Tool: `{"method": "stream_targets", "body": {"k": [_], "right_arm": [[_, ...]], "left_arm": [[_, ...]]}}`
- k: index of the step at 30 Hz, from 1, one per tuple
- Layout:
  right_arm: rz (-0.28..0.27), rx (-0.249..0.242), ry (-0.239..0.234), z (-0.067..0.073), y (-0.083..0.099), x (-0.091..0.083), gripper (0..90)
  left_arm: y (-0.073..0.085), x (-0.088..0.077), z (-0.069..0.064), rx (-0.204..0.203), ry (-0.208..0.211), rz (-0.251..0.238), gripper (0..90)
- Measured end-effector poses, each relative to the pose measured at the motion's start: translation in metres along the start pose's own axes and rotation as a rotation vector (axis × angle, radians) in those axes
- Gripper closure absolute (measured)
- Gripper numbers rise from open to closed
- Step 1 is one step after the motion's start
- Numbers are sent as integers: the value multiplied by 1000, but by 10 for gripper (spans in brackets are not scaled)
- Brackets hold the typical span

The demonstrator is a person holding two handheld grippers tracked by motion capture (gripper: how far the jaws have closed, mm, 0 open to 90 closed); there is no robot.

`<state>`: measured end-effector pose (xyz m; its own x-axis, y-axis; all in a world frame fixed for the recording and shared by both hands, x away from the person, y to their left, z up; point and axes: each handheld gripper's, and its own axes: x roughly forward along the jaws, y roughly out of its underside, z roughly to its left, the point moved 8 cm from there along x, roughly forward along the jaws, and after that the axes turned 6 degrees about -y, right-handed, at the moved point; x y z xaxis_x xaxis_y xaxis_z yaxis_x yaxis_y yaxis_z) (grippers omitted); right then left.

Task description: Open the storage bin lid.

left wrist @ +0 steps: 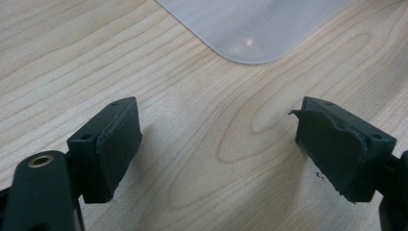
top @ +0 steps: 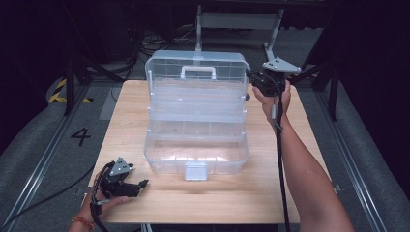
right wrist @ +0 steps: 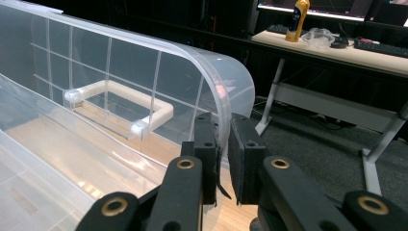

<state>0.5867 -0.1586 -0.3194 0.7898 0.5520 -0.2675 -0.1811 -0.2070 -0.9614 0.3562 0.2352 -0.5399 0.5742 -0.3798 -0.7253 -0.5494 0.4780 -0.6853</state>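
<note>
Toward the far edge of the bench (top: 270, 193), a clear plastic toolbox (top: 196, 145) stands open, its lid (top: 193, 67) raised upright with the white handle (top: 198, 72) facing forward. Right tool (right wrist: 223, 166): jaws pinching the lid's right rim. Left tool (left wrist: 216, 149): jaws spread, holding nothing, resting near the bench's near-left corner. Step in hand, by judgement: swinging the lid; the next move calls for a steady arc about the hinge without dragging the box.

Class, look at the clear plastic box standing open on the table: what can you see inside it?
The box looks empty: bare trays and the wooden table showing through its floor. Glare and stacked trays blur some corners, so small items there cannot be ruled out.
</note>
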Motion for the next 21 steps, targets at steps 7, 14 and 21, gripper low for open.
{"method": "stream_targets", "body": {"k": [7,14,21], "right_arm": [[8,9,-2,-2,0,4,829],[11,16,-5,-5,0,8,828],[23,16,-3,-7,0,12,825]], "left_arm": [[0,0,0,5,-2,-2,167],[0,-1,1,9,-8,-3,167],[0,-1,1,11,-6,-3,167]]}}
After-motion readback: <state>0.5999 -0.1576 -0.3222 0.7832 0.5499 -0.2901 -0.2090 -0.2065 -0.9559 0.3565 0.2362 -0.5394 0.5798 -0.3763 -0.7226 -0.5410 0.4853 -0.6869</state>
